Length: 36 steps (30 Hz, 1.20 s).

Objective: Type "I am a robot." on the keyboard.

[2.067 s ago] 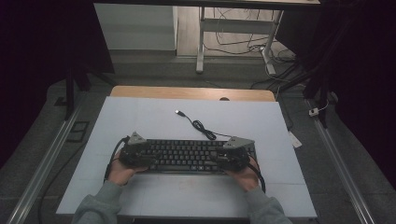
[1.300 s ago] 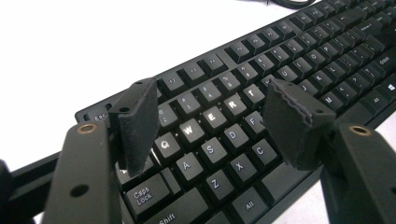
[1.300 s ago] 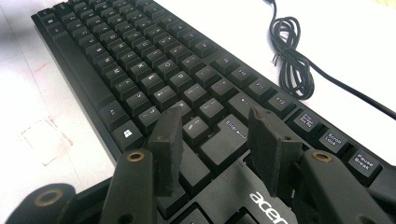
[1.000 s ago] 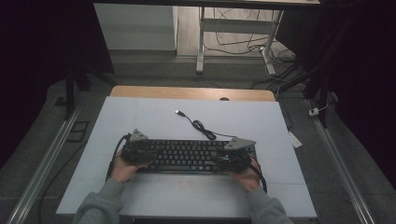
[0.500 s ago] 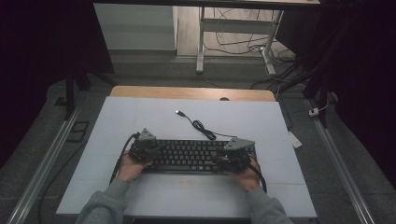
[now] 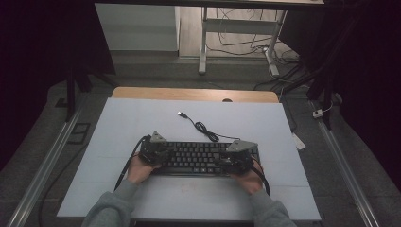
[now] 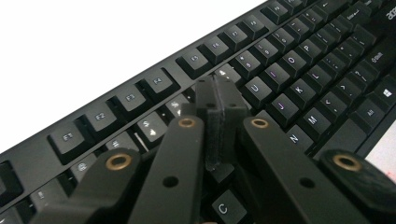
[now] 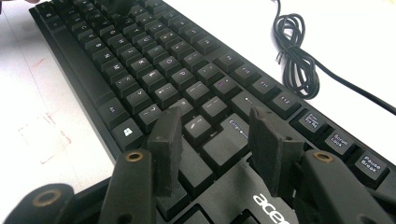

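Both grippers over the keyboard; purpose unstated, progress cannot be judged.

Black full-size plastic keyboard [image 6: 201, 158] lies flat near the middle of the white-covered table [image 6: 142, 118], towards the near edge. Left gripper [image 7: 219, 100]: jaws pressed together, nothing between them, tips down on or just above the left-hand letter keys. Right gripper [image 8: 217, 128]: jaws apart, hovering over the Enter key area at the keyboard's right end, gripping nothing. Judgement: looks like key-pressing or positioning, no finished result visible. Keyboard's black cable [image 6: 203, 127], coiled mid-length, runs to the far side, plug loose on the table, clear of both grippers. A small white item [image 6: 299, 141] lies at the right table edge, well apart.
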Each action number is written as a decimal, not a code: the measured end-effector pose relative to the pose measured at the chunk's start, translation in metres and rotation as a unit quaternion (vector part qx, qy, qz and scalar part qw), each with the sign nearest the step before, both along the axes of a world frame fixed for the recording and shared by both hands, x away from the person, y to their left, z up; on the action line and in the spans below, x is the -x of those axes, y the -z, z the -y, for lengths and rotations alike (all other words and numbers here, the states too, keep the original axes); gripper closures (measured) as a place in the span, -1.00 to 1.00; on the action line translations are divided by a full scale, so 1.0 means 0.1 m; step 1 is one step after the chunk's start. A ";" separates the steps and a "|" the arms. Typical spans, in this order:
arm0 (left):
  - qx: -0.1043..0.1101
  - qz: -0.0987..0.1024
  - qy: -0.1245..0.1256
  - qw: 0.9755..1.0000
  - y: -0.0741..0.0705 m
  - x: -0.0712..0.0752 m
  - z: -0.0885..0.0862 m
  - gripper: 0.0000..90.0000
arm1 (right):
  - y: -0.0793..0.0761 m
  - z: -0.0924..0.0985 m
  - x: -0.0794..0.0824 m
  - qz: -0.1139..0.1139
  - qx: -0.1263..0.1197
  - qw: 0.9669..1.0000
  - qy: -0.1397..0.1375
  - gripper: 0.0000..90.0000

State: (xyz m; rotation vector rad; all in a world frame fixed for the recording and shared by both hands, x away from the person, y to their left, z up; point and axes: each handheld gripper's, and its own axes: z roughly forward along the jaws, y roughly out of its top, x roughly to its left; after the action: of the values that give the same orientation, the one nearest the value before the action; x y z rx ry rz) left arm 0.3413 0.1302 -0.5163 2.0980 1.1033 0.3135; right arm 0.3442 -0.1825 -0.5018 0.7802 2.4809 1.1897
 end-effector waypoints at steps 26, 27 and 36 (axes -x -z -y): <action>-0.001 0.007 0.000 1.000 0.01 0.01 0.02 0.98 | 0.00 0.00 0.00 0.002 0.001 1.000 -0.001 0.21; 0.005 0.012 -0.001 1.000 -0.01 0.02 0.01 0.98 | 0.00 0.00 0.00 0.002 0.001 1.000 -0.001 0.21; 0.047 0.026 -0.026 0.998 -0.19 0.11 -0.21 0.57 | -0.01 0.01 -0.01 0.003 -0.001 1.000 0.002 0.21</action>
State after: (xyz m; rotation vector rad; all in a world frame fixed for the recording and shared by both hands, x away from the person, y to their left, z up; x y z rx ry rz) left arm 0.3304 0.1515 -0.4975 1.9716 1.1214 0.3325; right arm 0.3452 -0.1837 -0.5010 0.7793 2.4726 1.1919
